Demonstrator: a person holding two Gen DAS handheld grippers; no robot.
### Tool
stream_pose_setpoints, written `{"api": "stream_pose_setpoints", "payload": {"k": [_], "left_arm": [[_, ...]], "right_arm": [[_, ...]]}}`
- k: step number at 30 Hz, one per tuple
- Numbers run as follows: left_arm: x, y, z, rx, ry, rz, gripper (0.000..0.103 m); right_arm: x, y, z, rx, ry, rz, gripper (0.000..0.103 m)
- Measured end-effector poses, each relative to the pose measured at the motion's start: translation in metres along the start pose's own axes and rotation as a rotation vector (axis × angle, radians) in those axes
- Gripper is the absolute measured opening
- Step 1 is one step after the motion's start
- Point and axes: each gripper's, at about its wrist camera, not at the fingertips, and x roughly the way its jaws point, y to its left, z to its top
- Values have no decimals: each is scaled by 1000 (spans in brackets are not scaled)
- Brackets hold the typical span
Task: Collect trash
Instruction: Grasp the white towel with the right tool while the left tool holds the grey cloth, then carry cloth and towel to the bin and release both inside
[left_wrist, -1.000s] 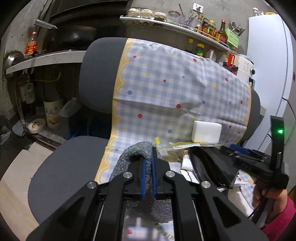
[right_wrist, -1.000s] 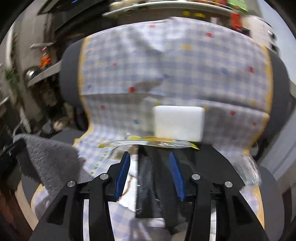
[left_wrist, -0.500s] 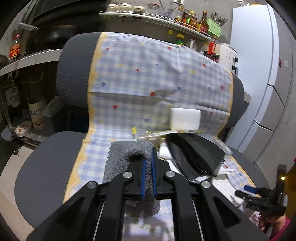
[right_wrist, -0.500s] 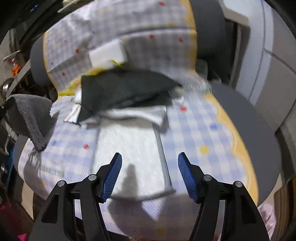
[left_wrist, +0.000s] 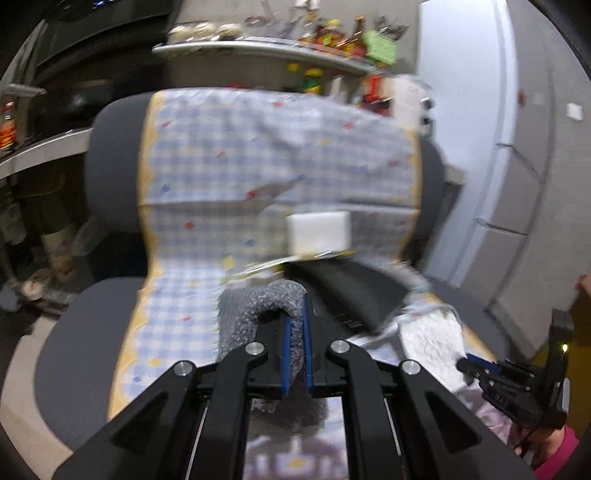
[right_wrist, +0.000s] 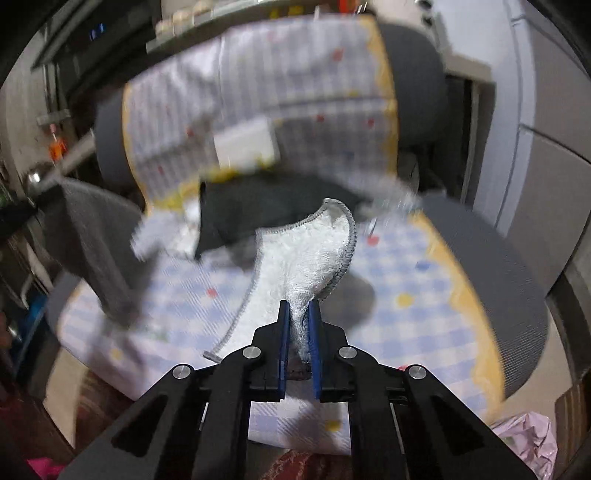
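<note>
Right gripper (right_wrist: 298, 325): jaws had just closed, clenching the white cloth (right_wrist: 306, 254) by one corner, presumably to lift it. Left gripper (left_wrist: 295, 343) jaws clamped the grey cloth (left_wrist: 258, 306). Beyond both: black bag (right_wrist: 258, 206), white block (left_wrist: 318, 230) against the chair (left_wrist: 74, 332) back.

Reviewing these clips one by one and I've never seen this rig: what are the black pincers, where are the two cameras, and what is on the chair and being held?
A person holds a two-finger gripper in each hand; each picture comes from a camera looking along one gripper's fingers. The left gripper is shut on a grey fuzzy cloth. The right gripper has just closed on a white grey-edged cloth. Both work over a grey office chair draped with a blue checked cover. Still on it lie a white rectangular block and a black flat bag.
</note>
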Motion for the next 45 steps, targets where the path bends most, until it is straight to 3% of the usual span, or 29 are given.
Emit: {"api": "stream_pose_setpoints", "payload": {"k": [3,7,14,19,26,29,33,37,40,45], "left_arm": [[-11,-28,11,22,-45,-94,4],[-19,-87,18,96,-106,-216,4],[3,-187,-2,188,-79,-434,4],[20,-263,-30,244,-40,-597,4],[28,-342,-77,329,18,-773,4],[32,-364,-103,388,64,-807,4],[48,-374,-126,426,128,-791,4],[64,-372,-136,447,161,-754,4],[73,-372,-142,455,184,-735,4],[80,-378,-152,482,213,-749,4]], "right_arm": [[-38,-11,12,9,-69,-2,11],[-81,-32,14,31,-126,-69,12],[-135,-72,-12,62,-154,-232,14],[-169,-112,-51,128,-153,-392,16],[-188,-168,-133,300,-121,-526,16],[-181,-189,-164,380,-79,-536,16],[-168,-210,-195,455,-18,-554,16],[-161,-227,-213,512,22,-595,26],[-163,-237,-222,545,36,-615,32],[-175,-237,-220,548,-15,-640,32]]}}
